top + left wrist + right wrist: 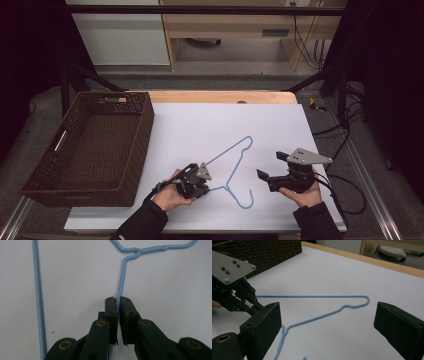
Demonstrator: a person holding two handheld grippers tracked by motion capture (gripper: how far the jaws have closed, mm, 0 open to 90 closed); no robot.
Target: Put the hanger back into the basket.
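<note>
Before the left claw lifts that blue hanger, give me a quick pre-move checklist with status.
1. Left claw closed on the hanger: ok, the wire of one shoulder arm runs between the pads, near the neck.
2. Grip firm enough to lift: cannot tell; the wire is thin and held at one point, so it may swing.
3. Right claw off the hanger: ok, jaws wide apart, hovering above the neck.
4. Hanger free of snags: ok, it lies flat on the white sheet, apart from the basket.
5. Basket ready to receive: ok, it looks empty at the table's left.
</note>
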